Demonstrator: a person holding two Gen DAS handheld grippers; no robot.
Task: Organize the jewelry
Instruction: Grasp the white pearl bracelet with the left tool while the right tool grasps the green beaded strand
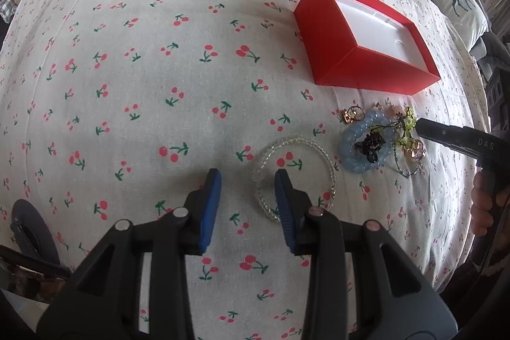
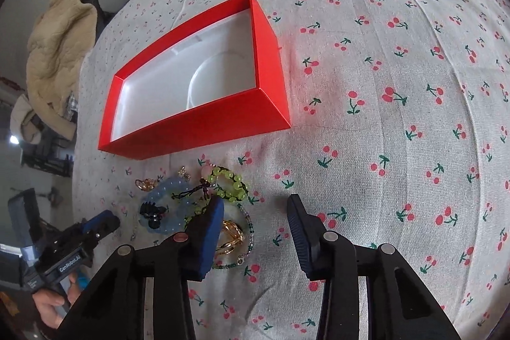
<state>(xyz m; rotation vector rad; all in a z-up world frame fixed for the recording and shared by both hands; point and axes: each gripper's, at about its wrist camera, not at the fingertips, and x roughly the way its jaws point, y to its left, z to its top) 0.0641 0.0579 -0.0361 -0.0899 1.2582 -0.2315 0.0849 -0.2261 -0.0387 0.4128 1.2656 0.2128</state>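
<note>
the left gripper [image 1: 247, 177] hung over the cherry cloth [image 1: 143, 69], jaws apart and clamping nothing, its right finger inside a clear bead bracelet's [image 1: 318, 148] ring. the right gripper [image 2: 255, 206] had jaws apart beside the jewelry pile [image 2: 197, 199], gripping nothing. the red box [image 2: 197, 126] sat open just behind the pile.

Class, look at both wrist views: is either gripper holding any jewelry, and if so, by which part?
Nothing is held. The left gripper straddles the clear bead bracelet's rim without pinching it; the right gripper is open beside the jewelry pile.
</note>
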